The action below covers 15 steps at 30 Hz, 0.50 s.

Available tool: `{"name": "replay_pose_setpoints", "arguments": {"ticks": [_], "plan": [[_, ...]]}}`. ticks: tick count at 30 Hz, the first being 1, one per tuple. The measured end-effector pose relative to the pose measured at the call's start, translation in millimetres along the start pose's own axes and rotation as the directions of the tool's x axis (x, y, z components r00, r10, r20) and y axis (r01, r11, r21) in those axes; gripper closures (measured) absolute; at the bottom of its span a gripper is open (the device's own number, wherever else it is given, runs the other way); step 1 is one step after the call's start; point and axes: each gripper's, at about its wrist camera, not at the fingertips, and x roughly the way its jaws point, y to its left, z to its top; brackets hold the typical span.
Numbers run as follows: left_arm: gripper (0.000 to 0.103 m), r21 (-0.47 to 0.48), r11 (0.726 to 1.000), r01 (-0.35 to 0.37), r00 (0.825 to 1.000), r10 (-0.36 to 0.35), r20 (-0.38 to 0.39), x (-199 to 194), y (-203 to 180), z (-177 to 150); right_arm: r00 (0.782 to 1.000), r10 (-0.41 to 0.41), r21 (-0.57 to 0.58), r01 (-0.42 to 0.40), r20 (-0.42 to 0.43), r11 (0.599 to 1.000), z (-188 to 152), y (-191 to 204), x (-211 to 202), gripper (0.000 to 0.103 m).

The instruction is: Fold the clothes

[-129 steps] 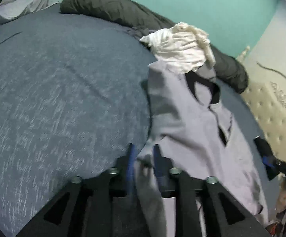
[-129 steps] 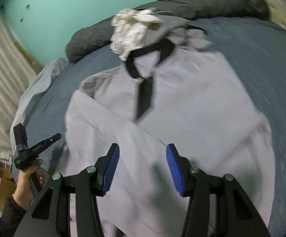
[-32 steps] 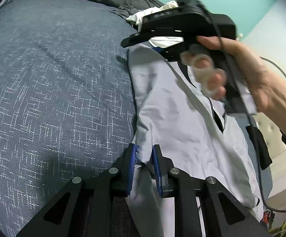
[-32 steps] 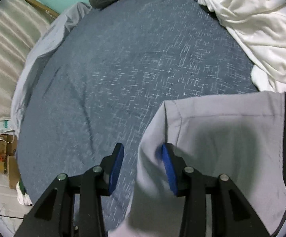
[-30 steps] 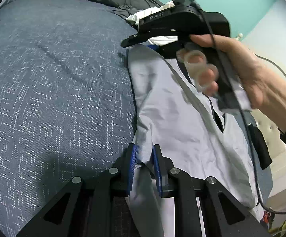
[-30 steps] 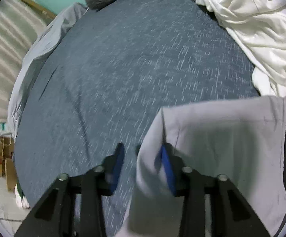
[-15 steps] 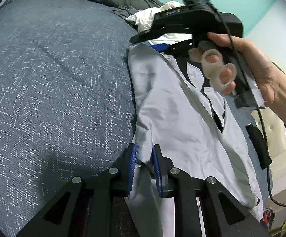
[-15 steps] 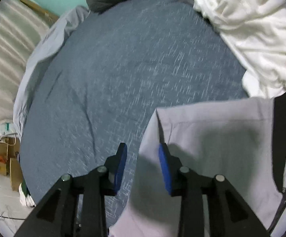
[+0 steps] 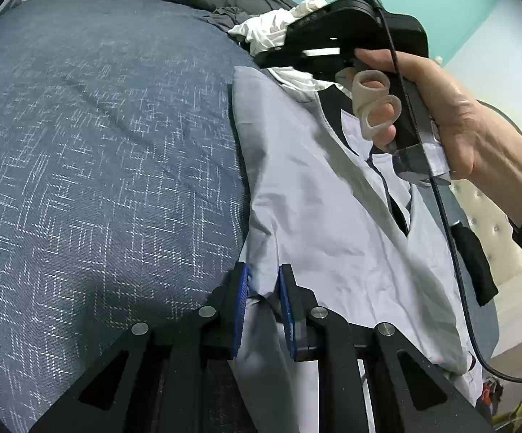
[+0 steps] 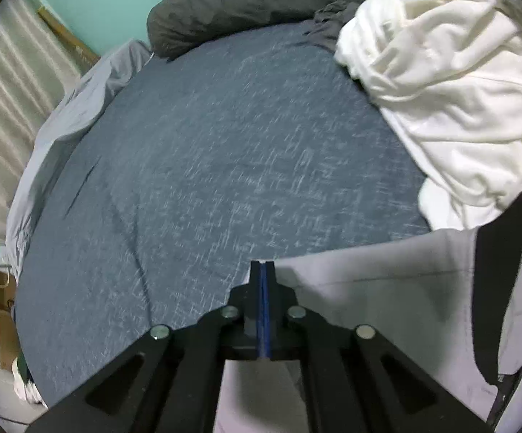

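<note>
– Grey shirt [image 9: 333, 223] lies flat on the blue bed cover [image 9: 98, 144], and your two hands share its one long side. Your left hand-held gripper [image 9: 262, 288] is narrow, pinching a small fold of that side edge at the hem end.

– And your right hand-held gripper [image 10: 262, 270]?

– Pressed fully together at the far end, by the shoulder corner near the black collar [image 10: 495, 270]. The corner touches the right side of its tips. I can't tell whether any cloth is actually caught between the pads.

– So which way does the shirt run from you?

– Its long axis runs away from your left gripper, hem to collar, and the body spreads to the right of both grippers. Your right hand [image 9: 452, 122] is nearer the collar and nearer the white garment [image 10: 441, 72] heaped just beyond it. I'd judge the fold goes rightward, across the body.

– Any labels or writing?

– None that can be read, on the shirt or on the grippers.
</note>
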Motion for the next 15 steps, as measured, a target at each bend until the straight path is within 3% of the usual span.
{"name": "replay_pose_setpoints", "arguments": {"ticks": [2, 4, 8, 11, 15], "plan": [[0.084, -0.001, 1.000, 0.000, 1.000, 0.000, 0.000, 0, 0, 0, 1.000, -0.029, 0.031, 0.028, 0.009, 0.999, 3, -7, -3, 0.100], [0.084, 0.000, 1.000, 0.002, 1.000, -0.002, -0.001, 0, 0, 0, 0.999, 0.033, 0.053, -0.034, 0.005, 0.998, 3, -12, -7, 0.099], [0.084, -0.001, 1.000, 0.001, 1.000, -0.001, -0.001, -1, 0, 0, 0.995, 0.074, -0.046, -0.077, -0.069, 0.996, 2, 15, 8, 0.091], [0.084, -0.004, 1.000, 0.000, 1.000, 0.000, 0.000, -1, 1, 1, 0.990, 0.048, -0.057, -0.056, -0.130, 0.997, -4, 21, 23, 0.091], [0.084, -0.014, 1.000, 0.003, 1.000, -0.003, 0.008, -3, 2, 0, 0.995, 0.019, -0.065, -0.025, -0.094, 0.998, -8, 21, 28, 0.101]]}}
